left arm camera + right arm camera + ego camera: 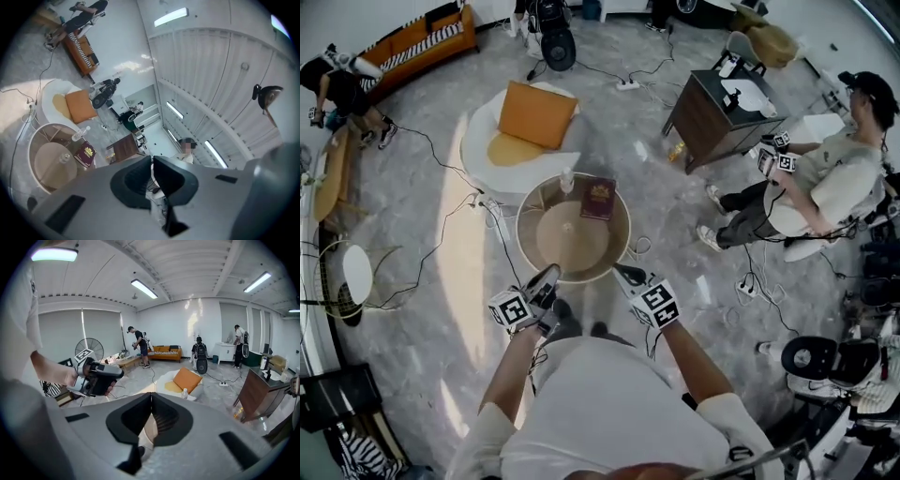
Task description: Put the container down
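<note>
A small clear container [567,226] [64,158] stands upright near the middle of the round glass table [525,220] [33,140]. No gripper touches it. At the table's far edge stand a clear plastic bottle [567,180] [80,133] and a dark red book [599,198] [85,154]. My left gripper [546,281] [151,161] hovers over the near rim, shut and empty. My right gripper [628,275] [151,397] is beside it, also shut with nothing between its pads. The right gripper view shows the left gripper [119,373] in a hand.
Beyond the table is a white round armchair with an orange cushion [530,117] [186,379]. A dark wooden cabinet [712,112] and a seated person [825,187] are at the right. Cables [441,159] cross the grey floor. An orange sofa [417,42] lines the far wall.
</note>
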`<move>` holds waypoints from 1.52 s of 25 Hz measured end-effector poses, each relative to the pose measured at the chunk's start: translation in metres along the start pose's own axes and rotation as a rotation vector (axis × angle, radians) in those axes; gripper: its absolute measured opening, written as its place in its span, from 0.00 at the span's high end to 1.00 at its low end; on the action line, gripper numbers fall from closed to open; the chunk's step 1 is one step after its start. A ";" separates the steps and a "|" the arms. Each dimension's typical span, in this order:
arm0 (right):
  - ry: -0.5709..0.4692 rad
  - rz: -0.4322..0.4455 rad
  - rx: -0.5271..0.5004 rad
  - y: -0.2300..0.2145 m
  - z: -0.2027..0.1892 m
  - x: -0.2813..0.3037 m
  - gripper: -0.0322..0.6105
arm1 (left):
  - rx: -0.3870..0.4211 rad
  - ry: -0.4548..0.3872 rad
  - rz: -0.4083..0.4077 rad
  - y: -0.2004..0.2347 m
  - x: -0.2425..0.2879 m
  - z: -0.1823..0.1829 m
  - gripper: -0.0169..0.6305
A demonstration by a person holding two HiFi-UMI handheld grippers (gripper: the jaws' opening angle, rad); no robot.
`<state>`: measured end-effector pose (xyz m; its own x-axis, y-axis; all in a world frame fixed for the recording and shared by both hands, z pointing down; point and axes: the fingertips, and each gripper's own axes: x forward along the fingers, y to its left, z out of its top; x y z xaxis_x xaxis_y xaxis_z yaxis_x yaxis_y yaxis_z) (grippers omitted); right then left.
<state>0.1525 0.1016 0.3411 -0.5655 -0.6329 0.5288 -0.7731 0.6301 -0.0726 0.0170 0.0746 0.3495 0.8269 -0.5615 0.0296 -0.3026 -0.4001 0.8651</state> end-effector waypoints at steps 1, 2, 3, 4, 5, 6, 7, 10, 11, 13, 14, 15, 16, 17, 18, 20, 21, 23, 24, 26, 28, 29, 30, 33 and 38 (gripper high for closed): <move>-0.011 0.004 0.001 0.003 -0.003 -0.007 0.95 | 0.010 -0.001 0.011 -0.004 -0.003 -0.005 0.94; -0.019 0.008 0.002 0.006 -0.006 -0.013 0.95 | 0.021 -0.003 0.025 -0.008 -0.007 -0.010 0.94; -0.025 0.010 0.003 0.009 -0.011 -0.020 0.95 | 0.030 -0.006 0.039 -0.011 -0.011 -0.016 0.94; -0.029 0.011 0.006 0.011 -0.017 -0.027 0.95 | 0.036 -0.011 0.052 -0.015 -0.015 -0.023 0.94; -0.031 0.011 0.008 0.012 -0.021 -0.034 0.95 | 0.046 -0.017 0.065 -0.018 -0.019 -0.029 0.94; -0.034 0.012 0.012 0.013 -0.025 -0.041 0.95 | 0.067 -0.024 0.083 -0.022 -0.023 -0.034 0.94; -0.038 0.013 0.015 0.014 -0.028 -0.048 0.95 | 0.094 -0.029 0.104 -0.027 -0.027 -0.037 0.94; -0.052 0.019 0.025 0.018 -0.034 -0.063 0.95 | 0.163 -0.033 0.142 -0.045 -0.040 -0.047 0.94; -0.055 0.020 0.026 0.018 -0.036 -0.066 0.95 | 0.188 -0.034 0.157 -0.049 -0.044 -0.050 0.94; -0.056 0.018 0.029 0.016 -0.040 -0.072 0.95 | 0.219 -0.033 0.181 -0.057 -0.051 -0.058 0.94; -0.056 0.017 0.033 0.015 -0.041 -0.074 0.95 | 0.225 -0.032 0.191 -0.059 -0.054 -0.062 0.94; -0.058 0.017 0.037 0.015 -0.042 -0.076 0.95 | 0.230 -0.030 0.201 -0.061 -0.057 -0.065 0.94; -0.061 0.018 0.039 0.016 -0.041 -0.077 0.95 | 0.236 -0.029 0.210 -0.063 -0.060 -0.068 0.94; -0.065 0.019 0.038 0.017 -0.041 -0.078 0.95 | 0.244 -0.028 0.219 -0.063 -0.064 -0.070 0.94; -0.068 0.018 0.033 0.019 -0.040 -0.078 0.95 | 0.254 -0.028 0.227 -0.064 -0.067 -0.070 0.94; -0.073 0.015 0.016 0.024 -0.037 -0.079 0.95 | 0.273 -0.033 0.238 -0.066 -0.074 -0.069 0.94; -0.075 0.013 0.008 0.026 -0.036 -0.079 0.95 | 0.283 -0.036 0.244 -0.066 -0.077 -0.068 0.94; -0.083 0.013 -0.003 0.031 -0.032 -0.078 0.95 | 0.305 -0.041 0.254 -0.067 -0.083 -0.062 0.94; -0.088 0.014 -0.006 0.033 -0.030 -0.078 0.95 | 0.315 -0.043 0.257 -0.067 -0.086 -0.058 0.94; -0.094 0.014 -0.011 0.038 -0.025 -0.076 0.95 | 0.333 -0.047 0.258 -0.067 -0.090 -0.050 0.94; -0.104 0.001 -0.025 0.041 -0.018 -0.073 0.95 | 0.357 -0.048 0.258 -0.068 -0.094 -0.040 0.94; -0.110 -0.008 -0.031 0.042 -0.015 -0.072 0.95 | 0.372 -0.046 0.260 -0.068 -0.095 -0.036 0.94; -0.118 -0.018 -0.034 0.043 -0.011 -0.072 0.95 | 0.387 -0.042 0.263 -0.069 -0.097 -0.032 0.94; -0.157 -0.046 -0.028 0.047 0.003 -0.072 0.95 | 0.444 -0.025 0.278 -0.067 -0.106 -0.019 0.94; -0.179 -0.087 -0.041 0.052 0.017 -0.068 0.95 | 0.506 -0.008 0.290 -0.059 -0.123 0.002 0.94</move>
<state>0.1454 0.1694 0.2868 -0.5416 -0.7535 0.3726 -0.8112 0.5848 0.0035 -0.0677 0.1655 0.2933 0.6738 -0.7043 0.2237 -0.7063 -0.5248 0.4751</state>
